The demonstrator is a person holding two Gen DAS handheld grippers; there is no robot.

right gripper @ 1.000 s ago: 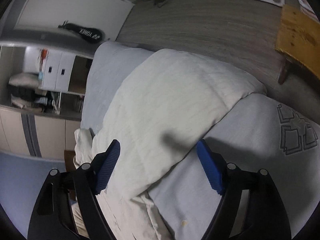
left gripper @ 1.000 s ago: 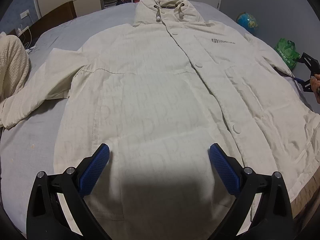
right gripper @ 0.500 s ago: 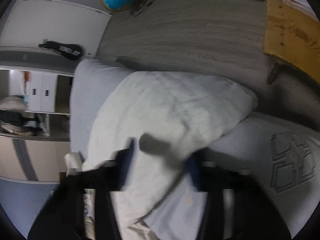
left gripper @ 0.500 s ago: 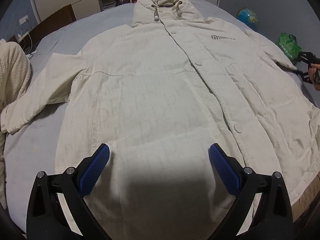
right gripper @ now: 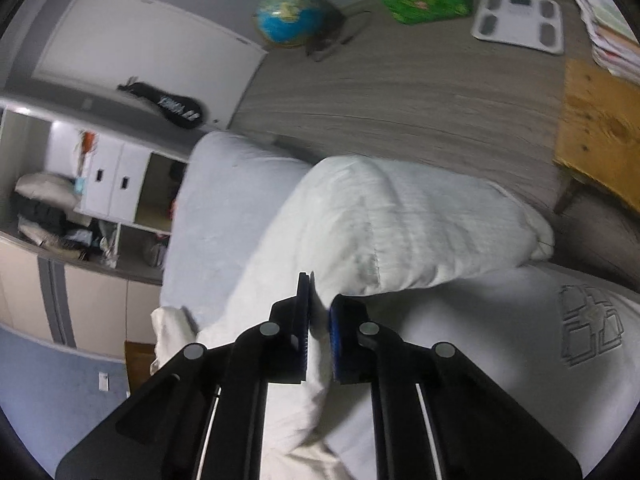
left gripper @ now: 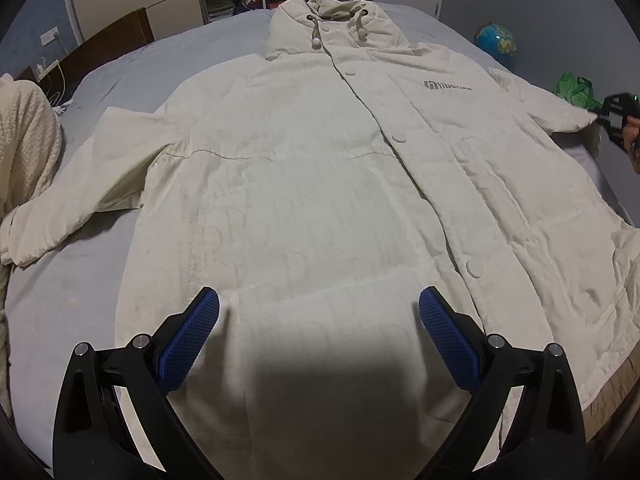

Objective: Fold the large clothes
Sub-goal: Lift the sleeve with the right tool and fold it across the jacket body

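- The big cream coat point(left gripper: 320, 184) lies flat on the bed point(left gripper: 72, 280).
- The left gripper point(left gripper: 316, 340) has its fingers point(left gripper: 188, 344) wide apart above the hem, holding nothing.
- The right gripper point(right gripper: 318, 320) has just squeezed its fingers point(right gripper: 302, 320) onto the coat's sleeve point(right gripper: 400, 232) at the bed's edge.

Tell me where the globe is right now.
The globe stands on the floor beyond the bed's far right corner in the left wrist view, beside the green bag.

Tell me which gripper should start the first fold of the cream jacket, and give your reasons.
Right. The right gripper is shut on the jacket's sleeve, so it could probably carry that sleeve across the jacket. The left gripper hangs open above the hem, holding nothing.
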